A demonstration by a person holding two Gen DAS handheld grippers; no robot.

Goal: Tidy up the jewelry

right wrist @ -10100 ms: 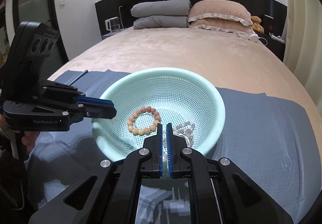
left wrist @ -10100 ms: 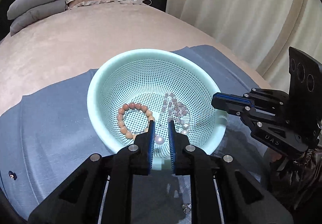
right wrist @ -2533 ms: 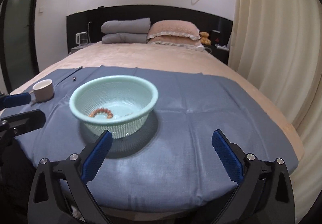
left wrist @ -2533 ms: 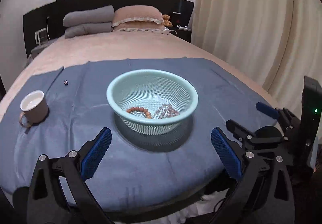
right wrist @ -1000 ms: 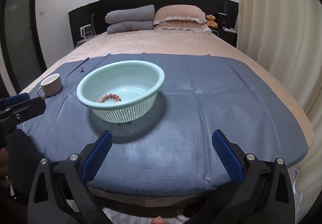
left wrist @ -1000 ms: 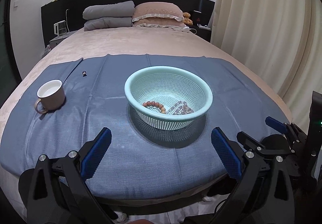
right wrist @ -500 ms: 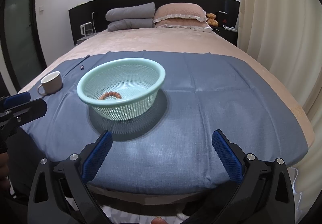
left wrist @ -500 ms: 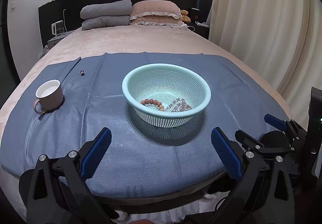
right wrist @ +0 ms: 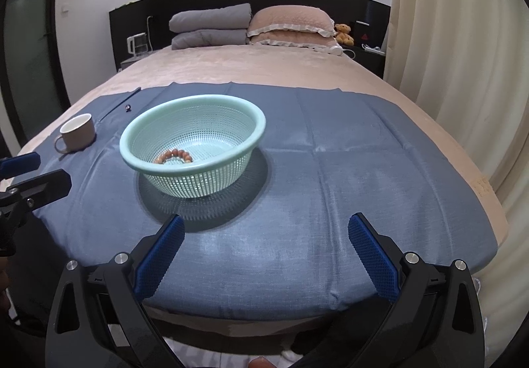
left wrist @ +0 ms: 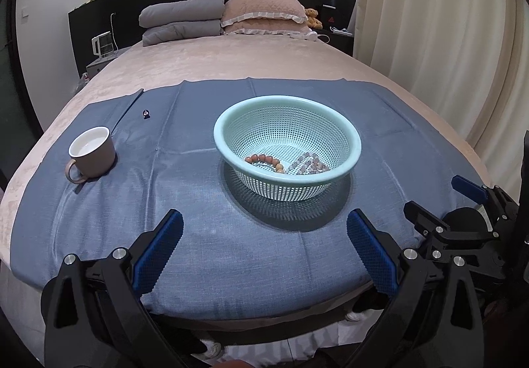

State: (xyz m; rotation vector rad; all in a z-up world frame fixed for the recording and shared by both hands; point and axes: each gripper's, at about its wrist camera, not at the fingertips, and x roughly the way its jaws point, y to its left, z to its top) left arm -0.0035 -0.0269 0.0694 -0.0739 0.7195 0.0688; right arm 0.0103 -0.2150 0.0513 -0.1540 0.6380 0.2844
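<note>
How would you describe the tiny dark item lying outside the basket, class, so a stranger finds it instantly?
Start at the blue cloth spread over the bed. At its far left, beyond the mug, lies a tiny dark object. Unlike the bracelets inside the mint basket, it lies alone on bare cloth.

Ten seconds ago both your grippers were closed, tips inside the mint basket over the jewelry. Now your left gripper and right gripper are spread wide, pulled back past the blue cloth's near edge.
</note>
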